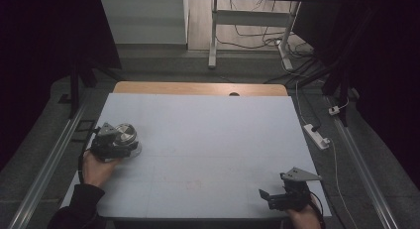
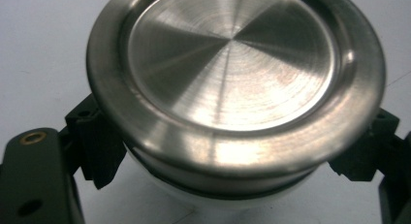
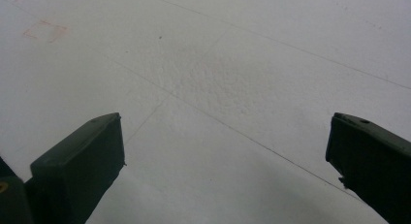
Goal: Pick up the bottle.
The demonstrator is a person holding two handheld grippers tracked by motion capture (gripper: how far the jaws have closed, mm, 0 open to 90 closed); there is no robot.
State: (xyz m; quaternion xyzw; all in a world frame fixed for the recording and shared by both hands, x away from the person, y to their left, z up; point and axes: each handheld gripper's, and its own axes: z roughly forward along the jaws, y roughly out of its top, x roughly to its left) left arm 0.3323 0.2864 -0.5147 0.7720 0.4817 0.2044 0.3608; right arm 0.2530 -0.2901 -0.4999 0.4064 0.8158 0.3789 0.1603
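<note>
**Left gripper clamps the jar**

The left gripper (image 1: 120, 142) sits near the table's (image 1: 208, 140) left edge, and its black jaws are pressed against both sides of the jar (image 2: 232, 88), just under the shiny steel lid (image 1: 125, 133). The jar stands upright on the white surface, its pale body showing below the lid. Over at the near right corner, the right gripper (image 1: 270, 197) rests low with its jaws spread wide, nothing between them.
</note>
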